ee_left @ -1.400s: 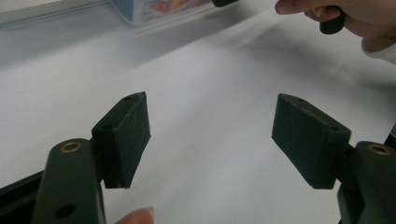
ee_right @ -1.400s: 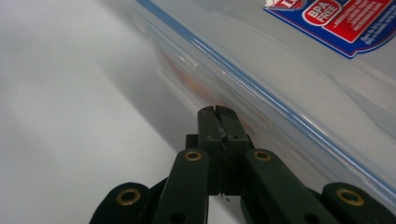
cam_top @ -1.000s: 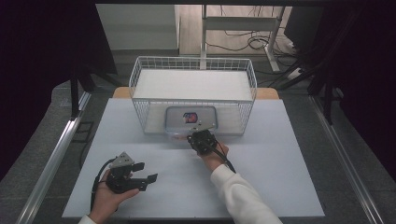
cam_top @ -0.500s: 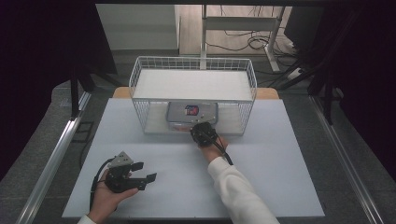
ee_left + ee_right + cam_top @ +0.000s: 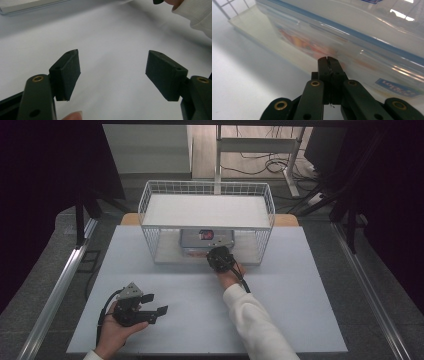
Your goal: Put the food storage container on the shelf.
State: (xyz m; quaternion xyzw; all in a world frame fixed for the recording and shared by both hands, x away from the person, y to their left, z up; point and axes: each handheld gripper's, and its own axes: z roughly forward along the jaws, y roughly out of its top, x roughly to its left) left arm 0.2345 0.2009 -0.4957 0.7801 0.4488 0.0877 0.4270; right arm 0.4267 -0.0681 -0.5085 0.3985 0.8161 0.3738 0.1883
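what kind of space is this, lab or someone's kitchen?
Probably a lab or data-collection rig, not a kitchen: a bare white table between metal rails, dark curtains at the sides, loose cables on the floor behind, and a wire basket set up as a prop.

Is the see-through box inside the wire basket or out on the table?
Inside. The clear plastic box with a blue-edged lid sits on the lower level of the white wire basket, under its shelf, behind the open front where the shut right gripper points.

Wire basket (image 5: 150, 215) walls perhaps hem the container (image 5: 207, 239); near table (image 5: 300, 310) open
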